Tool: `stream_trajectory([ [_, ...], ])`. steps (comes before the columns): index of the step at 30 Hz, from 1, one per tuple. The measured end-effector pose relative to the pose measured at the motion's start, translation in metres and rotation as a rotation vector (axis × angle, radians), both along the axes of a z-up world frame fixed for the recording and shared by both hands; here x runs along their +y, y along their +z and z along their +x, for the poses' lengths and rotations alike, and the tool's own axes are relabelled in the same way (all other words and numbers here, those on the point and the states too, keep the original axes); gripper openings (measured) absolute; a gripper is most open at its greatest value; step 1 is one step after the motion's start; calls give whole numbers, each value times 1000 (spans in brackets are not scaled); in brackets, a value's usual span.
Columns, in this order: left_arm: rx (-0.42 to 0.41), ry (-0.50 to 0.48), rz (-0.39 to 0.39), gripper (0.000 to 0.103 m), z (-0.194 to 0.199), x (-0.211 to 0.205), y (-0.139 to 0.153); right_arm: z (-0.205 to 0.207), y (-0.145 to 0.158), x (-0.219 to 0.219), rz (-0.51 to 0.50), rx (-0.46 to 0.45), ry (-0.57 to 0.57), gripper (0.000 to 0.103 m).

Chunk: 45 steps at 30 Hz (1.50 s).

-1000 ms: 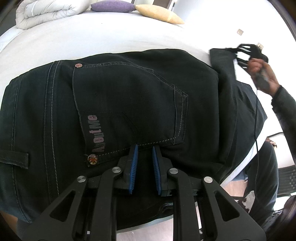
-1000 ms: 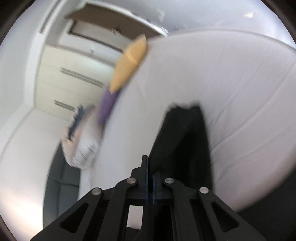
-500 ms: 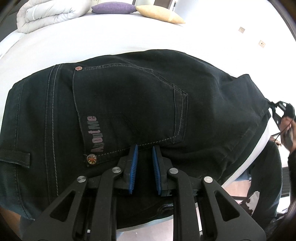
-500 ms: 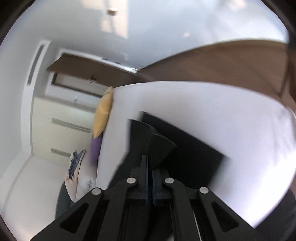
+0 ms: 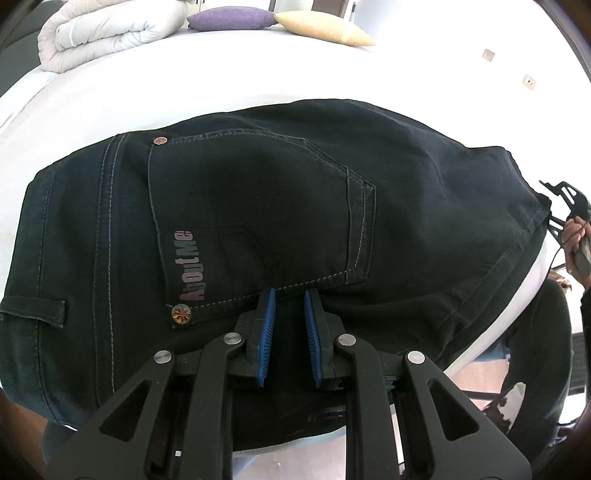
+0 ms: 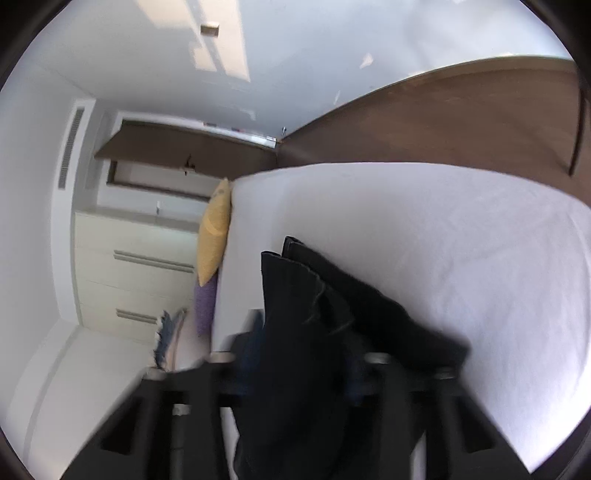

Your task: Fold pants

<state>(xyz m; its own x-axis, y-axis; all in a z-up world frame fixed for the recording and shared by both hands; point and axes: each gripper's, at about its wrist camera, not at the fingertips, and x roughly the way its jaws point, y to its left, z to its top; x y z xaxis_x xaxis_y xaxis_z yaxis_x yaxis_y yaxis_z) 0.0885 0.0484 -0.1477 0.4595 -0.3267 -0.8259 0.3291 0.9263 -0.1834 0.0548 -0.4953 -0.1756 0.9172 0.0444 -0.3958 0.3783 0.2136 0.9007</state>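
Dark denim pants (image 5: 258, 206) lie folded on the white bed (image 5: 184, 88), back pocket with "AboutMe" print facing up. My left gripper (image 5: 290, 295) rests on the cloth just below the pocket seam, its blue pads a small gap apart, holding nothing. My right gripper (image 5: 565, 206) shows at the right edge of the left wrist view, at the folded leg end. In the blurred right wrist view the pants (image 6: 306, 332) drape between the spread fingers of my right gripper (image 6: 299, 354).
A rolled white duvet (image 5: 107, 29), a purple pillow (image 5: 229, 18) and a yellow pillow (image 5: 325, 31) lie at the bed's far side. A white dresser (image 6: 129, 266) and a brown headboard wall (image 6: 443, 118) stand beyond. The bed's near edge (image 5: 517, 302) drops to the floor.
My right gripper carried the leg end down to the right and laid it over the pants; its fingers have spread apart. My left gripper has stayed put.
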Motion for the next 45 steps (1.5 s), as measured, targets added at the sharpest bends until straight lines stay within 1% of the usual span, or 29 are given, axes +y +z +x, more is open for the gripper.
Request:
stream_trajectory([
  [1,0,3,1,16,0,-1,0,3,-2,-2,-1,23,23,9],
  [2,-1,4,2,16,0,-1,0,3,-3,-5,-9,48,17,8],
  [8,2,2,4,16,0,-2,0,-31,0,0,-61,78,-84,7],
  [12,3,-2,5,16,1,-2,1,-50,-16,-8,-33,74,-125,5],
  [13,2,-2,5,16,1,-2,1,-57,-14,-10,-66,99,-149,4],
  [14,2,0,2,16,1,-2,1,-61,-13,-12,-96,133,-176,0],
  [15,1,3,-3,16,1,0,1,-67,-13,-17,-120,159,-202,0],
  [17,-3,7,-7,16,0,1,0,-83,-22,-29,-59,151,-212,0],
  [18,-6,7,-6,16,-1,1,-1,-90,-16,-29,-78,157,-219,1],
  [20,-5,13,-7,16,-1,2,-1,-103,10,-24,-197,183,-231,3],
  [22,-10,13,1,16,-3,2,-1,-98,29,-18,-235,139,-168,5],
  [23,-13,11,5,16,-4,1,-1,-90,39,-13,-259,129,-127,11],
  [25,-16,15,4,16,-6,1,-1,-63,65,5,-330,111,-17,42],
  [26,-16,16,3,16,-7,-1,-2,-45,75,16,-336,86,53,71],
  [27,-16,17,2,16,-7,-1,-2,-34,79,24,-337,71,105,79],
  [28,-17,16,3,16,-7,-1,-2,-6,87,42,-351,61,230,79],
  [29,-17,16,3,16,-7,0,-2,13,89,55,-365,69,314,75],
  [30,-16,16,2,16,-7,-1,-2,36,89,72,-373,85,411,61],
  [31,-17,16,1,16,-8,-1,-2,54,86,85,-362,101,487,50],
  [32,-17,17,0,16,-8,-1,-2,72,80,97,-333,118,562,29],
  [33,-18,18,-1,16,-9,-1,-2,82,74,103,-313,129,598,22],
  [35,-18,19,-5,16,-9,0,-2,106,57,113,-301,182,654,19],
  [37,-18,18,-6,16,-9,1,-2,119,33,109,-263,270,651,18],
  [38,-17,18,-6,16,-9,2,-3,122,26,107,-251,294,652,13],
  [39,-17,18,-7,16,-9,2,-3,124,19,104,-256,310,651,0],
  [40,-17,19,-8,16,-9,2,-3,125,14,95,-280,319,623,0],
  [42,-17,19,-9,16,-8,2,-3,122,12,72,-294,299,549,0],
  [43,-17,20,-9,16,-8,2,-3,117,14,53,-314,292,463,0],
  [45,-17,21,-9,16,-8,2,-3,111,15,31,-331,283,354,0],
])
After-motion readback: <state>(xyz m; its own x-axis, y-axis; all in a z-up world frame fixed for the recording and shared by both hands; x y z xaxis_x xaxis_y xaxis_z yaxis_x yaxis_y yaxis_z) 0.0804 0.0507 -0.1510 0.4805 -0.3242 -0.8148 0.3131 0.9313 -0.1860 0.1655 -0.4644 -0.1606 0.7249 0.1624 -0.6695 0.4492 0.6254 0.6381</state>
